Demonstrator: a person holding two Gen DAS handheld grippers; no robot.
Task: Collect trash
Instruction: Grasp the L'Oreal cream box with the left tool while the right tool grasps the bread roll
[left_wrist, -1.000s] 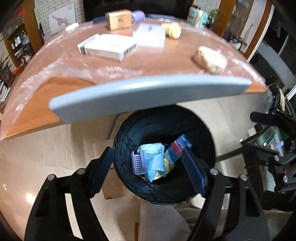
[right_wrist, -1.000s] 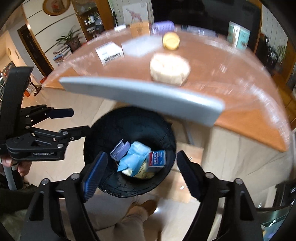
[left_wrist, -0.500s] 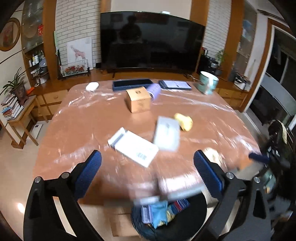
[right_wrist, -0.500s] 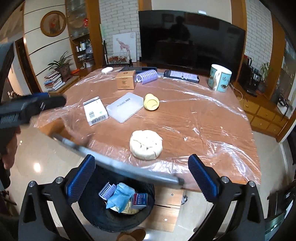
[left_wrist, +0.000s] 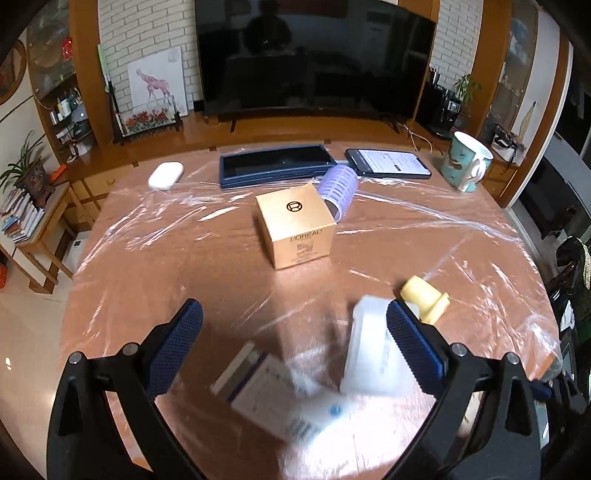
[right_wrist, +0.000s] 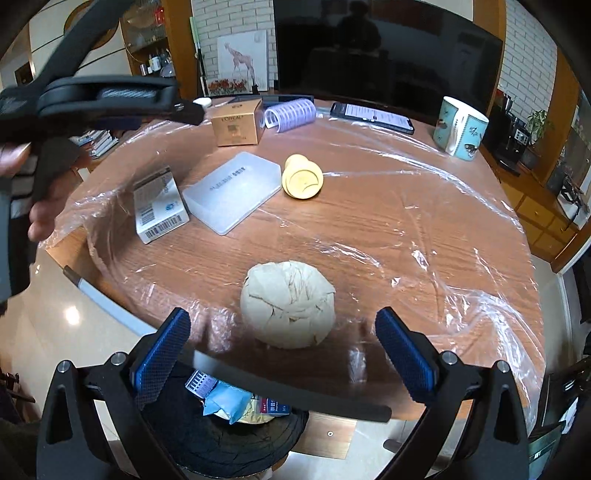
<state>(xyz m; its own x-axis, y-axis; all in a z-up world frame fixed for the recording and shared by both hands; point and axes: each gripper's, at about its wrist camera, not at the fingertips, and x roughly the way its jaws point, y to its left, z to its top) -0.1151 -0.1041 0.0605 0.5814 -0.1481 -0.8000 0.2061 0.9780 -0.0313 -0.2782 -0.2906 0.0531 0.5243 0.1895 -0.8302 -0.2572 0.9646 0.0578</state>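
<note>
Both claws, left claw (left_wrist: 293, 341) and right claw (right_wrist: 282, 350), gape empty. Film-wrapped wooden surface (right_wrist: 388, 221): one crumpled paper ball (right_wrist: 288, 304), one gold carton (left_wrist: 295, 225), one ribbed lilac roller (left_wrist: 339, 190).

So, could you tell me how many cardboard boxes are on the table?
2: the gold box at the far side beside the purple roller, the white barcoded box near the left edge.

The gold box (left_wrist: 297, 225) carries "L'OREAL" on its front face and a circled emblem on its top; the white carton (right_wrist: 157, 205) shows barcodes, its print too small to read; the translucent case (right_wrist: 232, 192) bears unreadable lettering.
</note>
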